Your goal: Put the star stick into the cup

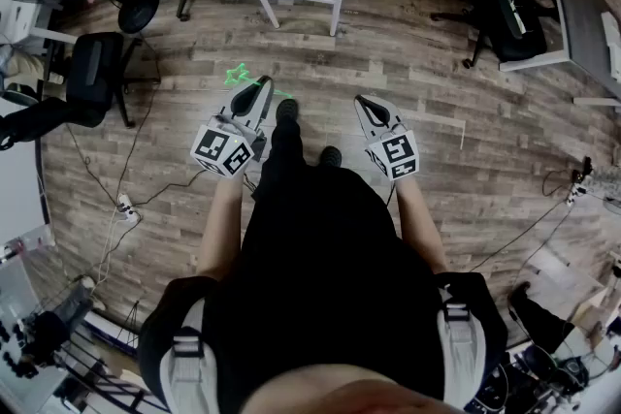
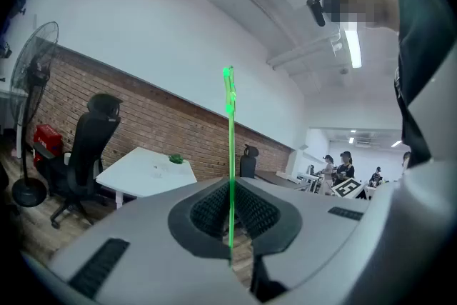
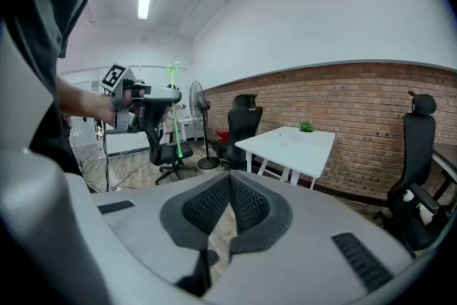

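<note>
The left gripper [image 2: 230, 182] has its fingers clamped tight on the thin green plastic star stick [image 2: 230, 126], held upright with the star on top; the right gripper [image 3: 230, 178] has its fingers pressed together on nothing

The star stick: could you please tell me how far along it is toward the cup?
Done: the left gripper is shut on the star stick, which stands upright between its fingers. In hand: it is held well short of the white table. Left: placing it in the cup, which I cannot make out. The right gripper is shut and empty.
</note>
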The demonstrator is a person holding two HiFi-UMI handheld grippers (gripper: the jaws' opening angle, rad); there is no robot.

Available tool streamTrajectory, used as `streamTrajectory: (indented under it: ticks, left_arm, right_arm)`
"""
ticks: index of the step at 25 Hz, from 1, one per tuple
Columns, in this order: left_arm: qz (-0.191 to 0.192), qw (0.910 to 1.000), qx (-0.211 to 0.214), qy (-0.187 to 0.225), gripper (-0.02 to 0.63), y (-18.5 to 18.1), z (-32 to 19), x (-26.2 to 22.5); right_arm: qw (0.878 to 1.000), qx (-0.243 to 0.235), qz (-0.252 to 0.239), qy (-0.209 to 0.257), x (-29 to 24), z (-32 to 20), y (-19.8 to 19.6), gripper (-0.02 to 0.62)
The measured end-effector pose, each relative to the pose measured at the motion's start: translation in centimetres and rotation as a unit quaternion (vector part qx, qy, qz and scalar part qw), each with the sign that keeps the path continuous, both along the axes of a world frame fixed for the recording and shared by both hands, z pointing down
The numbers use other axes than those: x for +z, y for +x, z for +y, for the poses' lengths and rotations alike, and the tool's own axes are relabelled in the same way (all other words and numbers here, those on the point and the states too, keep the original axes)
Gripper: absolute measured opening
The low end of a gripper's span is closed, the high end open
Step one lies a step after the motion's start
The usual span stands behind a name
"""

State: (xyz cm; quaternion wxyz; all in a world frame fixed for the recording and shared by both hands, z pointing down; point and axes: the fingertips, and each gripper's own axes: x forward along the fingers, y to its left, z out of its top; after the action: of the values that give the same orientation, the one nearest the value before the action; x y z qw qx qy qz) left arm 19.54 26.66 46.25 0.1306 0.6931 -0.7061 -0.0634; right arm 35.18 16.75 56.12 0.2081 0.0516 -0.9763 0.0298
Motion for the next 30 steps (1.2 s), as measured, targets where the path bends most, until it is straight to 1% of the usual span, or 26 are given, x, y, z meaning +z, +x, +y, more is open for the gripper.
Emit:
streamTrajectory:
  ticks: [3, 5, 7, 13, 19, 23, 27, 30]
  left_arm:
    - [-0.005, 1.0000, 0.001, -0.007, 0.028, 2.3, 1.1, 0.2]
    - [0.000, 1.0000, -0.008, -0.005, 0.028, 3.1, 1.7, 0.0]
    - [0.005, 0.9999, -0.016, 0.000, 0.028, 3.3, 2.0, -0.4]
    - [-0.013, 0.9996, -0.023, 0.005, 0.028, 3.0, 2.6, -1.4]
    - [-0.011, 0.9996, -0.024, 0.008, 0.028, 1.3, 2.8, -1.7]
    - [-0.008, 0.9998, -0.016, 0.012, 0.028, 0.0, 2.2, -1.5]
    - [-0.004, 0.9998, -0.006, 0.017, 0.028, -2.3, 1.5, -1.5]
    - [0.011, 0.9997, 0.005, 0.022, 0.028, -4.6, 0.4, -1.2]
  right_arm:
    - [1.000, 0.004, 0.002, 0.003, 0.0, 0.5, 2.1, -0.003]
    - [1.000, 0.007, -0.003, 0.003, -0.3, 0.6, 3.0, -0.003]
    - [1.000, 0.009, -0.009, 0.004, -0.7, 0.4, 3.4, -0.003]
    - [1.000, 0.013, -0.028, -0.006, -1.1, 0.0, 3.2, -0.003]
    - [1.000, 0.010, -0.022, 0.002, -1.5, 0.3, 1.9, -0.003]
    - [1.000, 0.021, -0.020, 0.009, -1.6, -0.4, 0.9, -0.003]
    - [0.999, 0.032, -0.012, 0.014, -1.5, -1.0, -0.9, -0.003]
    - [0.999, 0.040, -0.011, 0.024, -2.0, -1.5, -3.0, -0.003]
